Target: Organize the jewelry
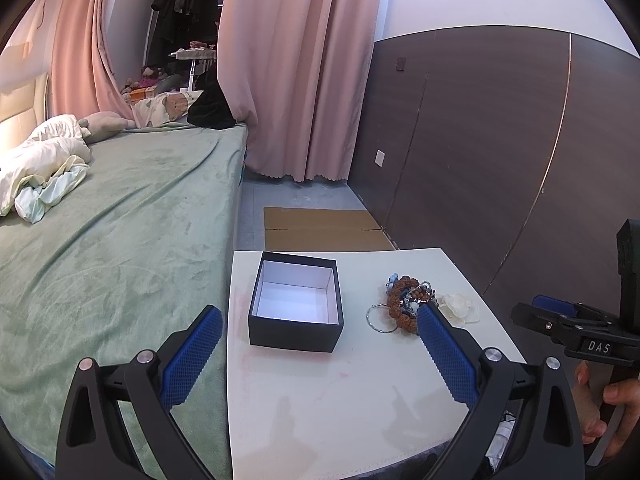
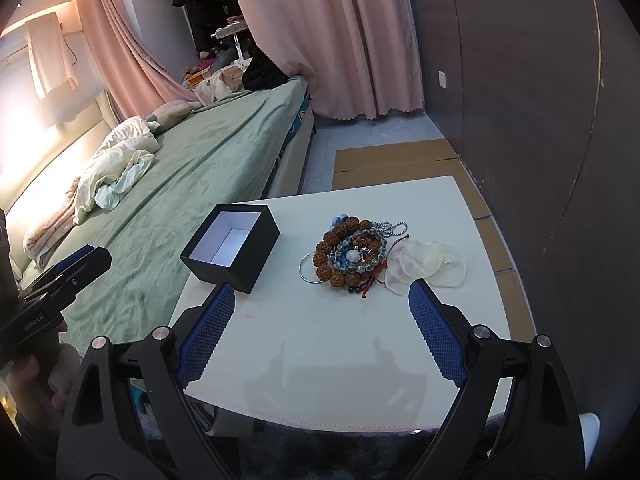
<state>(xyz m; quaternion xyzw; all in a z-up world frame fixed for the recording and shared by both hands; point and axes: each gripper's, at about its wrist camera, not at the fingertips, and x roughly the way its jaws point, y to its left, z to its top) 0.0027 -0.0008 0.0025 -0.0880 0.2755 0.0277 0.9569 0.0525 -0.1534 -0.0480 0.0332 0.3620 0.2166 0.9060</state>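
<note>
An open black box with a white empty inside stands on the white table; it also shows in the right wrist view. A pile of jewelry lies to its right: a brown bead bracelet, grey-blue beads, a silver ring bangle, a ball chain and red cord. The pile also shows in the left wrist view. My left gripper is open and empty above the table's near side. My right gripper is open and empty, short of the pile.
A translucent white pouch lies right of the pile. A bed with a green blanket borders the table's left side. Flat cardboard lies on the floor beyond. A dark panelled wall stands at right.
</note>
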